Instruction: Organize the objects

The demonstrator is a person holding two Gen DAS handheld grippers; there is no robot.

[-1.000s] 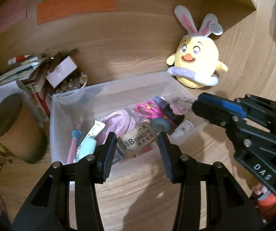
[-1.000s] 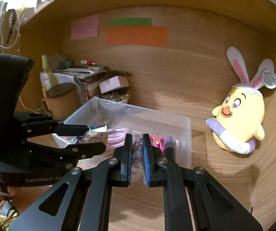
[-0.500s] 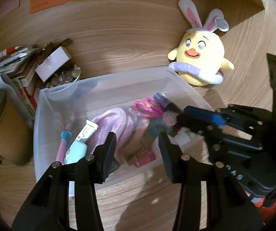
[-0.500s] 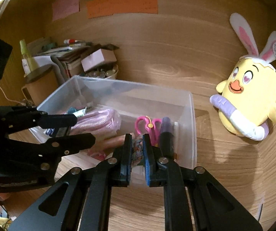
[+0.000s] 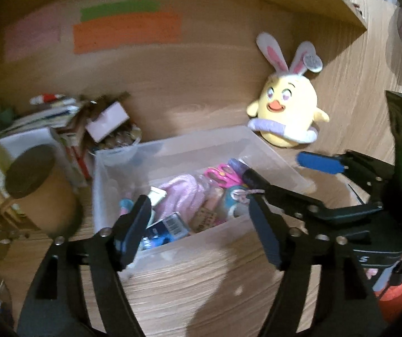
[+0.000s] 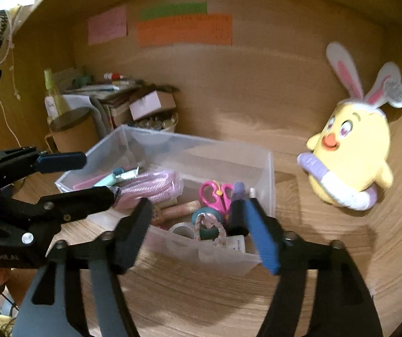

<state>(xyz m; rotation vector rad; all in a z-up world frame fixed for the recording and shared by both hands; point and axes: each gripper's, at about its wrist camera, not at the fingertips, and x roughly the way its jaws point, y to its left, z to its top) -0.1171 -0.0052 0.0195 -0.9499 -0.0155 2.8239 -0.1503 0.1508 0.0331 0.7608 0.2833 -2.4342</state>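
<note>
A clear plastic bin (image 5: 201, 241) (image 6: 268, 174) stands on the wooden desk, holding a pink coiled rope (image 6: 153, 185), pink scissors (image 6: 217, 193), tape rolls, a braided hair tie (image 6: 210, 229) and an eraser (image 5: 170, 224). My left gripper (image 5: 201, 224) is open and empty, just in front of the bin's near wall. My right gripper (image 6: 201, 230) is open and empty over the bin's near right corner; the hair tie lies in the bin between its fingers. Each gripper shows in the other's view.
A yellow bunny-eared plush (image 5: 287, 112) (image 6: 349, 151) sits right of the bin against the back wall. A brown cup (image 5: 32, 188), stacked books and a small box (image 6: 150, 104) crowd the left. Coloured paper notes hang on the back wall.
Both grippers have opened and drawn back. The left one let the eraser go into the bin; the right one let the braided hair tie go into the bin.
</note>
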